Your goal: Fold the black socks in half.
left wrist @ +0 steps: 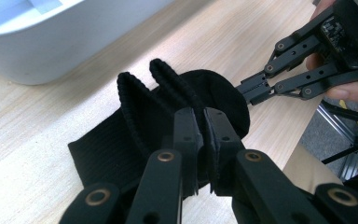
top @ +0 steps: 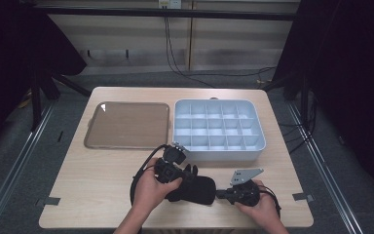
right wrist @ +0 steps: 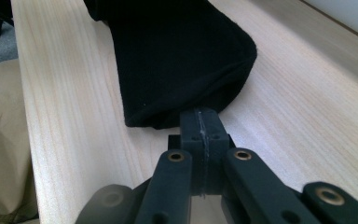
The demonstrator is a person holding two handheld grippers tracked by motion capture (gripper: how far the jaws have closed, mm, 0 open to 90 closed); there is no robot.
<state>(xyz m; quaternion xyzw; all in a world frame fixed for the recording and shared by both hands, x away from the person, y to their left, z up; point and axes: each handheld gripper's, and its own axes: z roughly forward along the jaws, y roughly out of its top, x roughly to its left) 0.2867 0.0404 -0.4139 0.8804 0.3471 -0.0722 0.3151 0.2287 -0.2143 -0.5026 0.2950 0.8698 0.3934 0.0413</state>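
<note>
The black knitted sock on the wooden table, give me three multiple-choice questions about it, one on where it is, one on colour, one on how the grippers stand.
1. Where does the black knitted sock lie?
A. inside the pale blue plastic compartment box
B. on the brown tray
C. on the wooden table near the front edge

2. What colour is the flat rectangular tray left of the pale blue plastic compartment box?
A. brown
B. red
C. white

3. How do the two grippers stand?
A. both wide open above the sock
B. both shut on the sock, one at each end
C. one shut on the tray

Answers: 1 C, the high view shows the sock on bare wooden table, in front of the box. 2 A, the tray is translucent brown. 3 B, the left gripper pinches the ribbed cuff and the right gripper pinches the toe end.
</note>
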